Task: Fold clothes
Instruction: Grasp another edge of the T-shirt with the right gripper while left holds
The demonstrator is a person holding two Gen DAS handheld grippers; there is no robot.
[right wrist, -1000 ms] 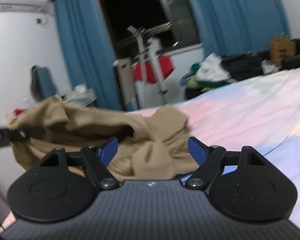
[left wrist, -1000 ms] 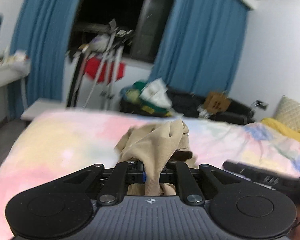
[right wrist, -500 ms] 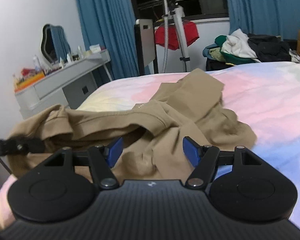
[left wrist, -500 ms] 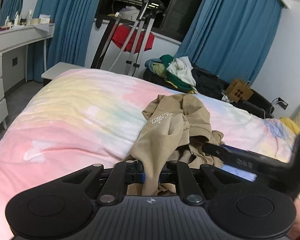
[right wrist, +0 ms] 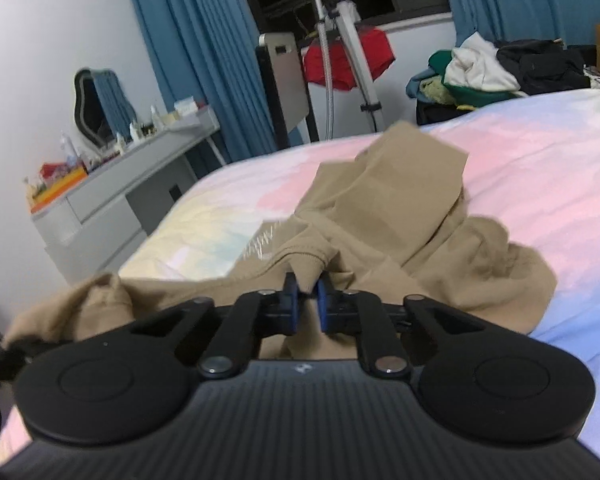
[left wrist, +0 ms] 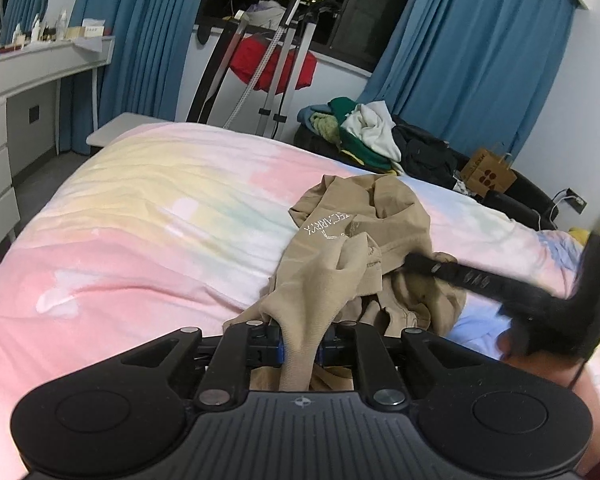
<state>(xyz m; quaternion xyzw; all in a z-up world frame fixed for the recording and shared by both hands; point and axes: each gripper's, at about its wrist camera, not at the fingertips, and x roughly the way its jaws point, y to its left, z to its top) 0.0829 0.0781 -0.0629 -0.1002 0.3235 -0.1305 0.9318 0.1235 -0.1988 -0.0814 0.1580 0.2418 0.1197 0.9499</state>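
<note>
A tan T-shirt (left wrist: 360, 236) with white lettering lies crumpled on the pastel bed cover (left wrist: 140, 208). My left gripper (left wrist: 300, 346) is shut on a fold of the shirt at its near edge. My right gripper (right wrist: 307, 304) is shut on the shirt's ribbed edge (right wrist: 308, 264); the shirt (right wrist: 400, 216) spreads ahead of it. In the left wrist view the right gripper (left wrist: 420, 265) reaches in from the right and its fingertips sit on the shirt.
A grey dresser (right wrist: 112, 200) with bottles stands left of the bed. A drying rack with a red garment (left wrist: 272, 64) and a pile of clothes (left wrist: 364, 132) stand beyond the bed's far edge. A brown paper bag (left wrist: 488, 174) sits at right.
My right gripper has closed on the shirt's edge; it was open half a second ago. My left gripper has kept its hold and the shirt has settled lower on the bed.
</note>
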